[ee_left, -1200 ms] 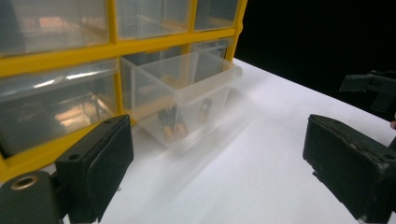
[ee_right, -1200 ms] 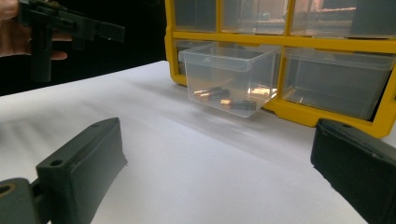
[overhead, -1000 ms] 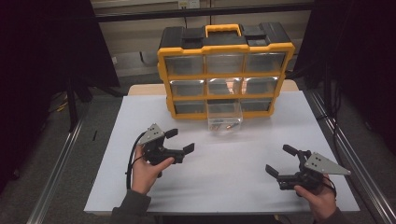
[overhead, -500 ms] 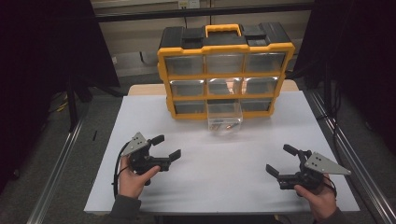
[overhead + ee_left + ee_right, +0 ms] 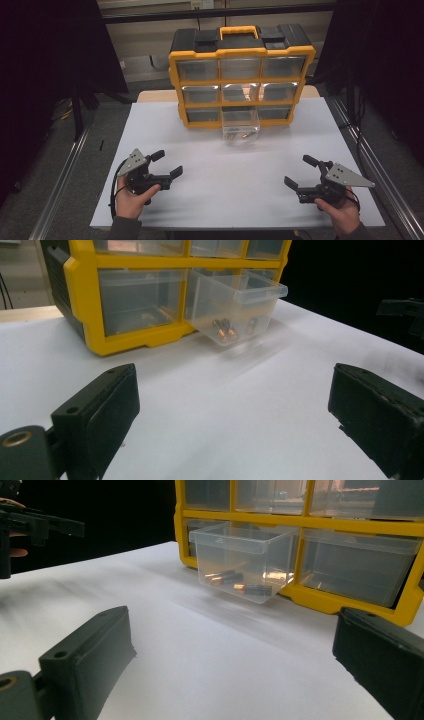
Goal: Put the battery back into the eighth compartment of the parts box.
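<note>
A yellow and black drawer organizer (image 5: pixel 242 75) stands at the back of the white table (image 5: pixel 235 200). Its bottom middle clear drawer (image 5: pixel 240 125) is pulled out and tilts down onto the table, with small batteries (image 5: pixel 239 135) inside. My left gripper (image 5: pixel 167 164) is open and holds nothing, low at the front left, well short of the drawer. My right gripper (image 5: pixel 300 171) is open and holds nothing at the front right. The left gripper view shows its wide-apart jaws, the drawer (image 5: pixel 235 302) and the batteries (image 5: pixel 225 331). The right gripper view shows the drawer (image 5: pixel 240 560) and batteries (image 5: pixel 235 580) ahead.
The other drawers (image 5: pixel 200 94) of the organizer are pushed in. The left gripper (image 5: pixel 35 525) appears far off in the right gripper view, and the right gripper (image 5: pixel 405 310) in the left gripper view. Metal rails (image 5: pixel 65 180) run along both table sides.
My left gripper has pulled back toward the front left of the table and dropped lower. The right gripper and the drawer have stayed put.
</note>
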`<state>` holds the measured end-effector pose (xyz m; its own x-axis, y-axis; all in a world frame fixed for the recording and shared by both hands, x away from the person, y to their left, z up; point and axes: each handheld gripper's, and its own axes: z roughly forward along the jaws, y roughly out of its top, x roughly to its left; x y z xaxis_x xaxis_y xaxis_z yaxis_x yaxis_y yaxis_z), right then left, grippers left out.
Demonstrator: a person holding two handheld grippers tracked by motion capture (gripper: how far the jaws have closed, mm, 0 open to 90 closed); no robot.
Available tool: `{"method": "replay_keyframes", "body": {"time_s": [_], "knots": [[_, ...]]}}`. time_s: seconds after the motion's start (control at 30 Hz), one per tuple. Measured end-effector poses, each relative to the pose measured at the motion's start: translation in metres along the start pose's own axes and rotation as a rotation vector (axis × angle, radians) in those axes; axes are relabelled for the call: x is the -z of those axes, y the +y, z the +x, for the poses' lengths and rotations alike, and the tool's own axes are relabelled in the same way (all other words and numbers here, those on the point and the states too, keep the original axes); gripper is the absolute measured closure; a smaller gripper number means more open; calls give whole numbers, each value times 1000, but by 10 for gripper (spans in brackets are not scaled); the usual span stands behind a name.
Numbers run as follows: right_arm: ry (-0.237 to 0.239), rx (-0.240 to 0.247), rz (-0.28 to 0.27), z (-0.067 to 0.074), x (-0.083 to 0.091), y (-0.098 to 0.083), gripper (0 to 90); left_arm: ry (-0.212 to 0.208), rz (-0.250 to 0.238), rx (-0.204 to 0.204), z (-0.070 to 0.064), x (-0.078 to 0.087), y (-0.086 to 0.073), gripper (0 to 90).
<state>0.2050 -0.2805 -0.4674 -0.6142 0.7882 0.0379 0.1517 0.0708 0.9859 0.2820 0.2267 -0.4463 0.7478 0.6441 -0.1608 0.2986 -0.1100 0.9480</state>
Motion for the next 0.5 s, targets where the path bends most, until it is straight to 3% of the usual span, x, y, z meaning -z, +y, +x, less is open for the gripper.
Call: {"method": "replay_keyframes", "body": {"time_s": [0.2,0.3,0.5], "knots": [[-2,-5,-2,1,0,0,23,13,7,3,3,10,-7,62],[3,-3,-1,1,-1,0,23,40,-4,21,3,14,-10,62],[-6,-1,-1,1,0,0,23,36,5,4,5,24,-14,59]]}}
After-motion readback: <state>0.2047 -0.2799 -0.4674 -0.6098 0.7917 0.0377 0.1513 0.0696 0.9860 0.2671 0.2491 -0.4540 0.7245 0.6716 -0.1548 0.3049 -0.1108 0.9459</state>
